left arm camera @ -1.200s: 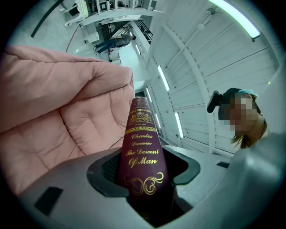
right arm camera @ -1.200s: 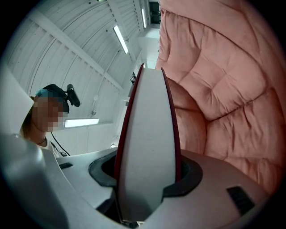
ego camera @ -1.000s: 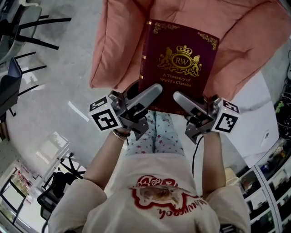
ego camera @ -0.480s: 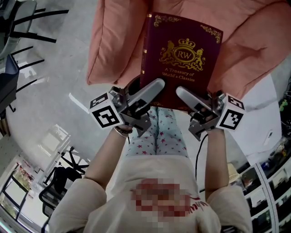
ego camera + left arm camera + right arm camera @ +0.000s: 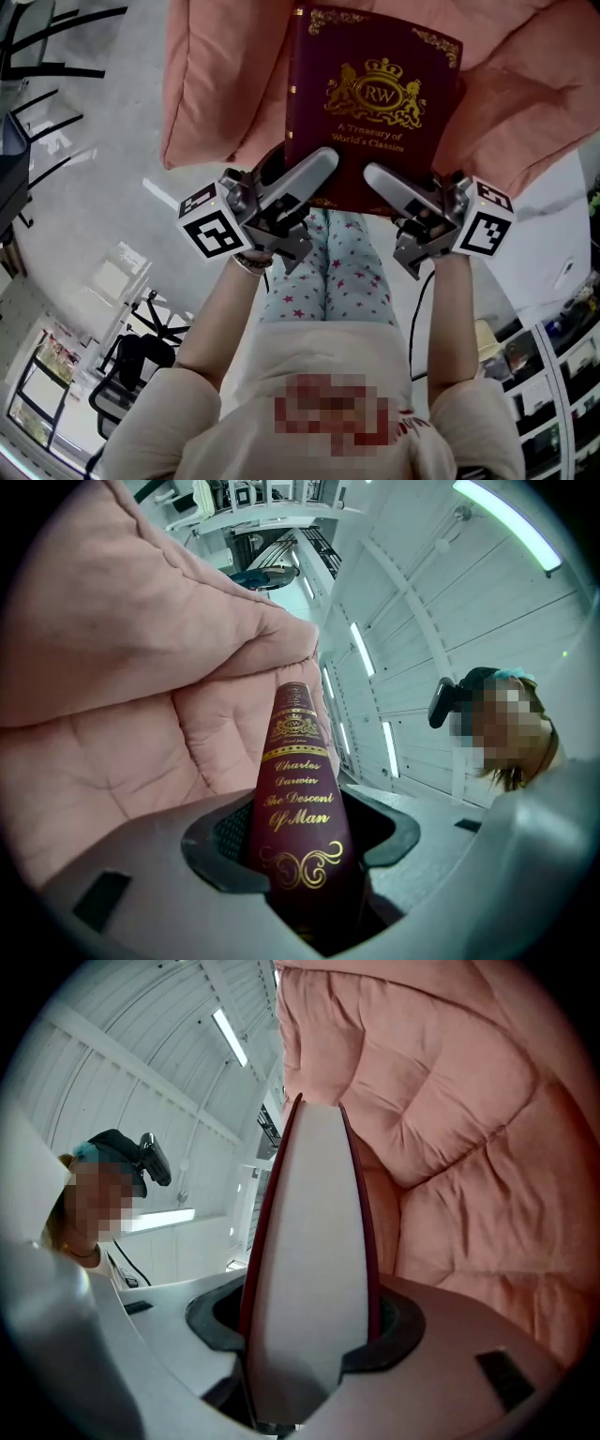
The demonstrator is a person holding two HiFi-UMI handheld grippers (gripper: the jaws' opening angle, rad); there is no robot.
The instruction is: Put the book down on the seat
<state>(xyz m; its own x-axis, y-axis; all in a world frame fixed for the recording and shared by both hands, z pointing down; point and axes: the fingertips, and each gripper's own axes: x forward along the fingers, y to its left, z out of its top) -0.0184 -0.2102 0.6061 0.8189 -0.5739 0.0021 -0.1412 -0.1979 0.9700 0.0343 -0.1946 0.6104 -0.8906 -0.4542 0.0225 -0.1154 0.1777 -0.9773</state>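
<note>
Nearest the camera, the person's legs in pale star-print trousers (image 5: 328, 272) stand just short of the seat's front edge. Above them the left gripper (image 5: 305, 178) is clamped on the near, spine-side corner of the thick maroon hardcover book with gold lettering (image 5: 375, 89), its jaws pressing on both covers beside the spine. The right gripper (image 5: 389, 187) is clenched on the other near corner, squeezing the covers over the white page edge. The book is thus held by its near edge alone, cover up. Most of its length reaches out over the pink quilted cushioned seat (image 5: 211, 94). Whether its far edge already touches the padding cannot be told.

The step in hand appears to be the lowering. Both grippers would best descend together and level, so the heavy book does not twist between two small grips. The far edge should probably meet the cushion first, then the near edge. The padding looks soft and folded, so the flatter middle seems safer than the front edge, where the book could slide off. Each gripper has one jaw under the book, so release likely suits only once the cushion bears the weight. The jaws should then be drawn straight back toward the person.
</note>
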